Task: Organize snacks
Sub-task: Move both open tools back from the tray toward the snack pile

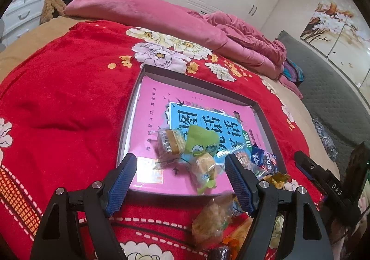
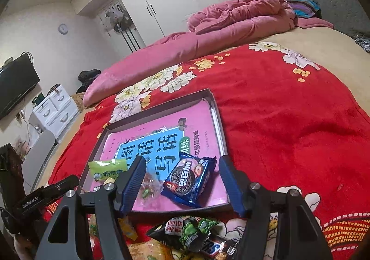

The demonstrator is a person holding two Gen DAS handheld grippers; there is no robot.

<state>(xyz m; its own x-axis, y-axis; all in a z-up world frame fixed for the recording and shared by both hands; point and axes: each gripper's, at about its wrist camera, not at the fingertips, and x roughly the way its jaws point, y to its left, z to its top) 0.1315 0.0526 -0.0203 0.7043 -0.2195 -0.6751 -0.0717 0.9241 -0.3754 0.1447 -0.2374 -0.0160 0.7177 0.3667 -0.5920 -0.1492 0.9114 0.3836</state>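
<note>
Both tongs are hovering over the near edge of the shallow tray [image 1: 148, 70] lying on the red floral blanket [image 1: 69, 88] of the bed. The left tongs [image 1: 180, 167] are standing wide, nothing between the pads; the right tongs [image 2: 182, 174] are also standing apart and empty, with the blue cookie packet [image 2: 187, 179] lying flat in the tray just beyond the gap.

The tray is already holding several snacks: a brown cake packet [image 1: 171, 142], a green wrapper [image 1: 201, 142] and a small yellow cake packet [image 1: 203, 165], all crowding the near end. Loose snacks are still lying on the blanket outside the tray: a clear puffed-snack bag [image 1: 212, 218] below the left tongs, and a green pea bag [image 2: 185, 230] below the right tongs.

Judgement: sorting is partly done. For the next pick, I am suggesting dropping lower toward one loose bag, closing on its crimped end rather than its airy middle, and placing it toward the tray's free far end. Risk: slippery film sliding out, or nudging the tray across soft bedding.
</note>
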